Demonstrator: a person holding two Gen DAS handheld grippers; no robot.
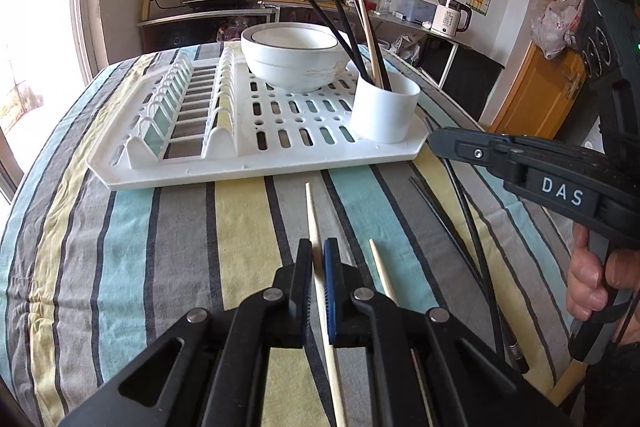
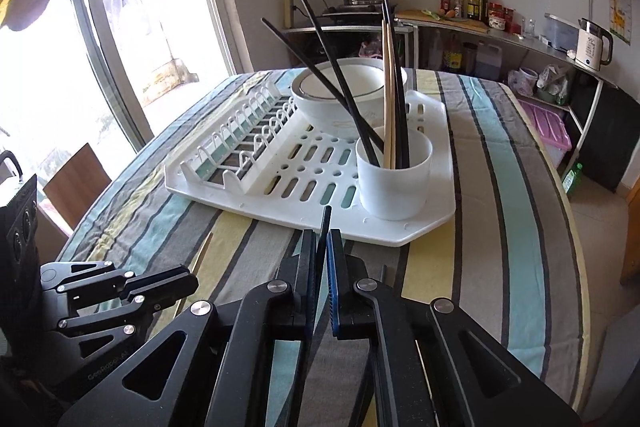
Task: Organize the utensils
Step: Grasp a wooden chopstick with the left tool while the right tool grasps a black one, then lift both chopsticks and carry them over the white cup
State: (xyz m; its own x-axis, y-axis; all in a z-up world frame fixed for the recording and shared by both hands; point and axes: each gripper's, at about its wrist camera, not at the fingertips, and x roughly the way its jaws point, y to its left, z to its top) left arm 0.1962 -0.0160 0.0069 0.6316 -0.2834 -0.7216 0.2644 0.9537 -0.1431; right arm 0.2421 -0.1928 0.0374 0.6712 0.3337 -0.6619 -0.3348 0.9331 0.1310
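Left gripper [image 1: 319, 259] pinching wooden chopstick [image 1: 311, 211], tip poking forward toward white dish rack [image 1: 256, 163]. Right gripper [image 2: 323, 241] clamped on black chopstick [image 2: 326, 223], just short of white cup [image 2: 394, 183] holding more chopsticks.

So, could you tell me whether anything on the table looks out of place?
Yes: loose chopsticks lie on the tablecloth instead of in the cup: one pale one beside the left gripper, and black ones to its right.
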